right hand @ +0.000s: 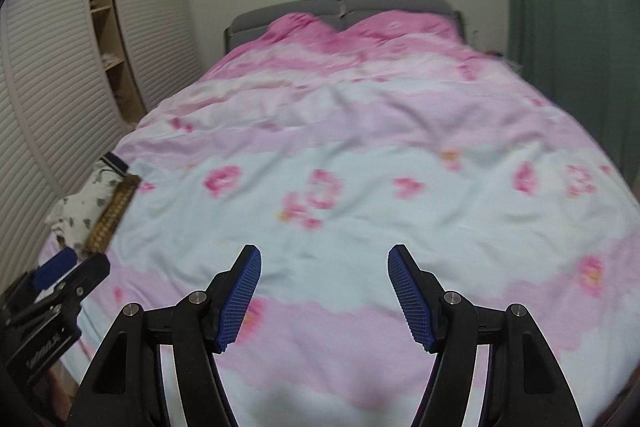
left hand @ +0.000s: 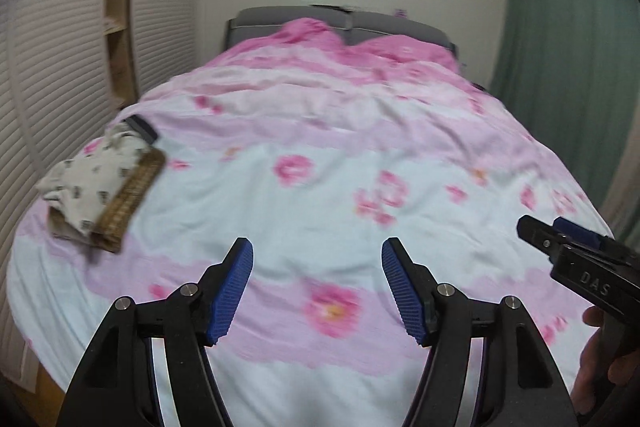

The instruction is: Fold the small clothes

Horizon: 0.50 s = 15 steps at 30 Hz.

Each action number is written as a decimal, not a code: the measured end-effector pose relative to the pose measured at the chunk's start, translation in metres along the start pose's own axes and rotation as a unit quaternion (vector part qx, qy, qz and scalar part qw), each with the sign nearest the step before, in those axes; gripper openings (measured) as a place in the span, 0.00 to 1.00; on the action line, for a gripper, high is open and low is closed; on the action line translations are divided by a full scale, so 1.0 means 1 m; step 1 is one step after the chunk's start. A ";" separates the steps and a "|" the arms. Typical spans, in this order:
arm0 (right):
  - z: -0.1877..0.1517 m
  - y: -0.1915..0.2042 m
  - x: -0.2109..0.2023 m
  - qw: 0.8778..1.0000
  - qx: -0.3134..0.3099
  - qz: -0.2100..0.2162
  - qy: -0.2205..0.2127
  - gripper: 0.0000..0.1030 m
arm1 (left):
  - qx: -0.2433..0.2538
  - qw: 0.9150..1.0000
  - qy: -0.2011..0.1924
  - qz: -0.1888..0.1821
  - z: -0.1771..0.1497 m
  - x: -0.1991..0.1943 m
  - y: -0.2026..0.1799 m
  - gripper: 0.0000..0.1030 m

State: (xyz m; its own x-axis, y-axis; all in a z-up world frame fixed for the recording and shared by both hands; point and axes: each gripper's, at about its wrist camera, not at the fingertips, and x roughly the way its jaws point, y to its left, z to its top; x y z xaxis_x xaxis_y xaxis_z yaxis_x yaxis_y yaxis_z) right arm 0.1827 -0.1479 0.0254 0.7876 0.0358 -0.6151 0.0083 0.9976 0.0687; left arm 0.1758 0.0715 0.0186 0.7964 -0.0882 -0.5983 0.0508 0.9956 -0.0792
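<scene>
A small stack of clothes lies at the bed's left edge: a white printed garment (left hand: pixel 96 179) on a brown woven one (left hand: pixel 128 199), with a dark-banded piece (left hand: pixel 142 125) behind. It also shows in the right wrist view (right hand: pixel 86 205). My left gripper (left hand: pixel 317 251) is open and empty above the pink floral duvet (left hand: pixel 320 155), right of the stack. My right gripper (right hand: pixel 325 257) is open and empty over the duvet's middle. Each gripper shows in the other's view: the right one (left hand: pixel 560 231), the left one (right hand: pixel 72 267).
The bed has a grey headboard (left hand: pixel 344 23) at the far end. A louvred wardrobe (right hand: pixel 48 99) with open shelves (right hand: pixel 104 15) stands along the left. A green curtain (left hand: pixel 560 39) hangs at the right.
</scene>
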 end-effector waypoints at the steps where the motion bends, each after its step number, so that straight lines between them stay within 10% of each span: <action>1: -0.007 -0.013 -0.010 1.000 -0.001 -0.005 -0.005 0.65 | 0.006 1.000 -0.001 -0.002 -0.004 -0.002 -0.011 0.66; 15: -0.092 -0.092 -0.116 0.995 -0.018 -0.052 -0.080 0.80 | 0.064 0.997 -0.034 -0.001 -0.071 -0.061 -0.112 0.89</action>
State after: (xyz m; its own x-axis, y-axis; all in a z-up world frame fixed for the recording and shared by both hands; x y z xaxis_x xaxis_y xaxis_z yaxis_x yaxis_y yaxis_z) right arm 0.0337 -0.2381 0.0181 0.8718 -0.0738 -0.4843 0.0743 0.9971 -0.0182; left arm 0.0785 -0.0371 0.0075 0.8355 -0.0919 -0.5417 0.1255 0.9918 0.0252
